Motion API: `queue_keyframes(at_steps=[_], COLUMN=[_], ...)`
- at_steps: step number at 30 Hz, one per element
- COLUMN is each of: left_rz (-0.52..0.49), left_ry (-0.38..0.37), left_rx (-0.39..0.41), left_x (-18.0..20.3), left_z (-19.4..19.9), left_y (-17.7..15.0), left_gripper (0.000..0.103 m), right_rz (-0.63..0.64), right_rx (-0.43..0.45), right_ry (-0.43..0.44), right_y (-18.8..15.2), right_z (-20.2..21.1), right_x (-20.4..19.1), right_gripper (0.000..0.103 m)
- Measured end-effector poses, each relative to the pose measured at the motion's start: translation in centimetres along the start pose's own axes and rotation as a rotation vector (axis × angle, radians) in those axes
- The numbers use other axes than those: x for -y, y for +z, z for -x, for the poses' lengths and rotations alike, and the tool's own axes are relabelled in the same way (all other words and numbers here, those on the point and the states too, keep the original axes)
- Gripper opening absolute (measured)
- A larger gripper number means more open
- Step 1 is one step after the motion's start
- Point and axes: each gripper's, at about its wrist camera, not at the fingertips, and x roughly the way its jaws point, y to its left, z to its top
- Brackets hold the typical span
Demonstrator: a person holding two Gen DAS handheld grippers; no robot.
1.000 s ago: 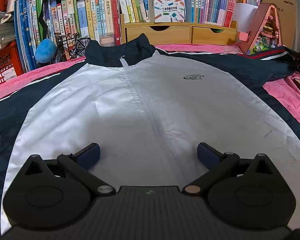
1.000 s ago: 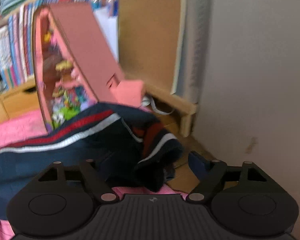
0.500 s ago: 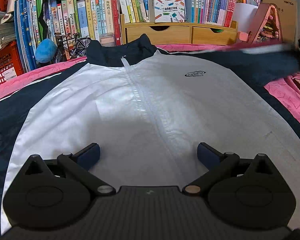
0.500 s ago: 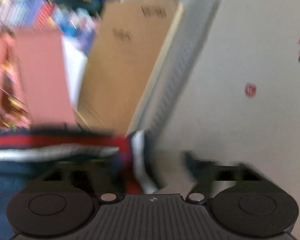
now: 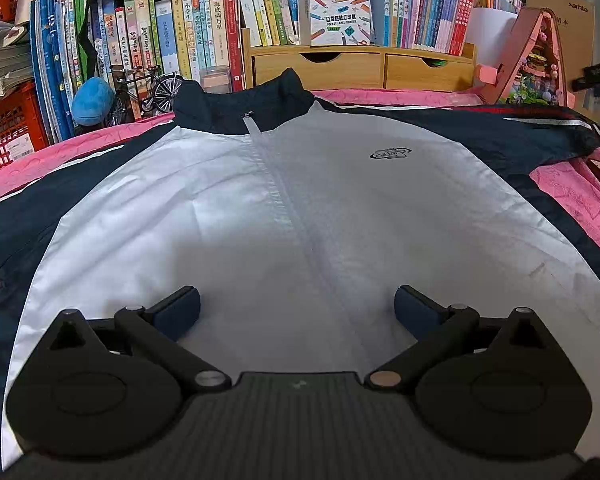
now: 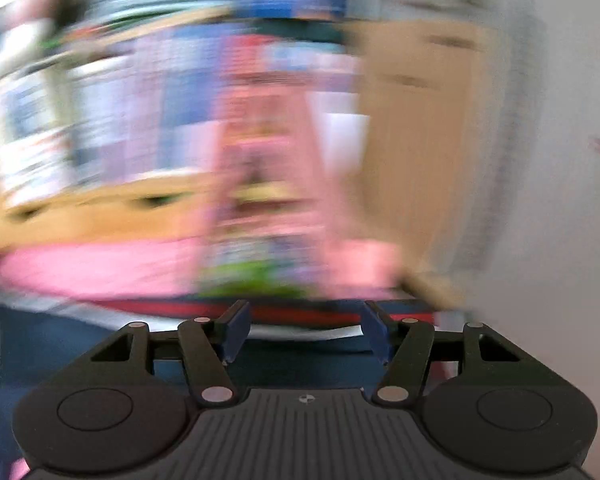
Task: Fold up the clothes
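A white and navy zip jacket [image 5: 300, 208] lies front up on the pink bedspread [image 5: 572, 196], collar away from me. Its right sleeve [image 5: 540, 128], with red and white stripes, stretches out to the right. My left gripper [image 5: 298, 306] is open and empty, hovering over the jacket's lower front. In the blurred right wrist view, my right gripper [image 6: 304, 332] is open, with the striped navy sleeve [image 6: 300, 316] lying across between its fingers. I cannot tell whether the fingers touch the cloth.
A bookshelf full of books [image 5: 204, 28] and a wooden drawer unit [image 5: 356, 66] stand behind the bed. A pink toy house [image 5: 536, 60] and a cardboard box [image 5: 560, 12] are at the back right. A red crate [image 5: 8, 120] stands at the left.
The right sleeve, bunched a second ago, was lifted and now lies stretched out straight to the right. My right gripper swung leftwards fast. The left gripper has not moved.
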Motion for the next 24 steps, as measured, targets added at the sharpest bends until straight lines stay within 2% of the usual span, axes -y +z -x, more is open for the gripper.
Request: queue_keyframes(at_steps=[4,6,7,9,11,14,18,21,22,23,24], left_rz=[0.064,0.129,0.163,0.229,0.306,0.47,0.669,0.74,0.758,0.758,0.747], left_ry=[-0.016,0.005,0.031,0.16,0.317,0.51,0.65,0.692,0.703,0.707,0.728], left_rx=[0.033,0.103,0.142,0.194,0.184,0.11,0.019,-0.015,-0.02,-0.006,0.008], left_x=[-2.5,-6.0,-8.0,-13.0,-18.7,-28.1,-38.0,-42.2,-43.5,-44.5,-44.8], left_z=[2.2,5.2,6.7,9.2,10.1,9.4,6.4,3.7,2.8,2.0,1.6], left_y=[0.1,0.1,0.1,0.1,0.2,0.3,0.0,-0.3,-0.4,-0.4,-0.1], left_gripper=[0.103,0.103,0.103,0.103,0.103,0.103,0.103,0.103,0.1,0.069,0.049], right_rz=[0.157,0.2,0.223,0.291,0.378,0.449,0.437,0.397,0.382,0.368,0.357], right_rx=[-0.026,-0.067,-0.093,-0.119,-0.13,-0.138,-0.127,-0.116,-0.112,-0.108,-0.108], right_ry=[0.252,0.391,0.46,0.552,0.586,0.627,0.651,0.648,0.648,0.649,0.648], right_y=[-0.3,-0.4,-0.6,-1.3,-2.1,-3.3,-5.1,-5.3,-5.5,-5.6,-5.7], right_z=[1.1,1.8,1.9,3.1,3.8,4.6,5.7,5.8,5.7,5.6,5.4], right_x=[-12.6,-19.0,-22.2,-28.0,-33.2,-38.6,-40.5,-40.5,-40.4,-40.2,-40.2], right_gripper=[0.081,0.082,0.083,0.086,0.086,0.087,0.092,0.095,0.097,0.098,0.1])
